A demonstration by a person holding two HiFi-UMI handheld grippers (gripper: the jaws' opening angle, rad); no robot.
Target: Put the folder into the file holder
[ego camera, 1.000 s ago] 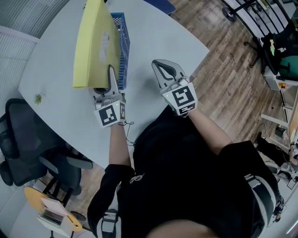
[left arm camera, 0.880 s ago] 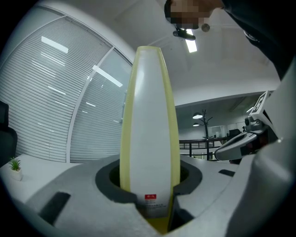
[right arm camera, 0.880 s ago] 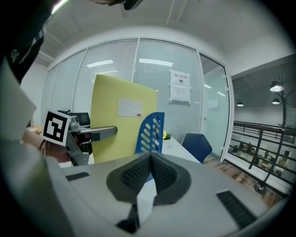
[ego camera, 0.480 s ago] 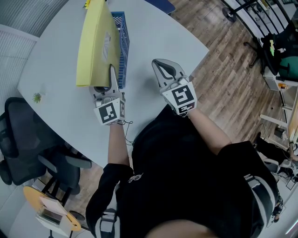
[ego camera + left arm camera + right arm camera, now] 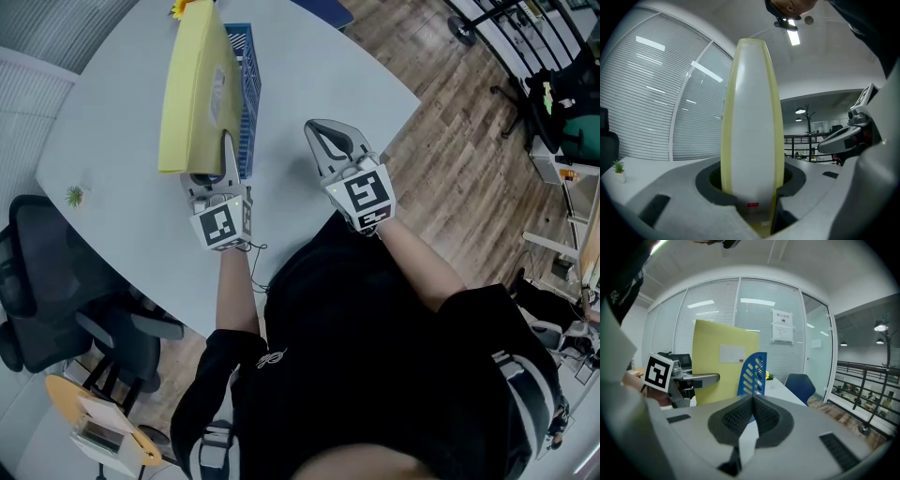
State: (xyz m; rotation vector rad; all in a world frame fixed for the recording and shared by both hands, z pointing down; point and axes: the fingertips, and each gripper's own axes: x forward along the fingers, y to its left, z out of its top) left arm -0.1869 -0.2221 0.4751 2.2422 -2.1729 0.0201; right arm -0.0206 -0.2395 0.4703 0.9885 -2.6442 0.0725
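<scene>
A tall yellow folder stands on edge on the white table, against the left side of the blue slotted file holder. My left gripper has the folder's near bottom corner between its jaws; they have just been opening a little, and the pads still touch both faces of the folder. One finger lies between folder and holder. In the right gripper view the folder rises behind the holder. My right gripper rests shut and empty to the holder's right, jaws meeting.
A small plant sits near the table's left edge and a yellow flower at the far end. A dark office chair stands at the left, a blue chair beyond the table. Wood floor lies to the right.
The folder has tipped more upright and shifted slightly right toward the holder, showing narrower from above. The left gripper barely moved. The right gripper stayed still.
</scene>
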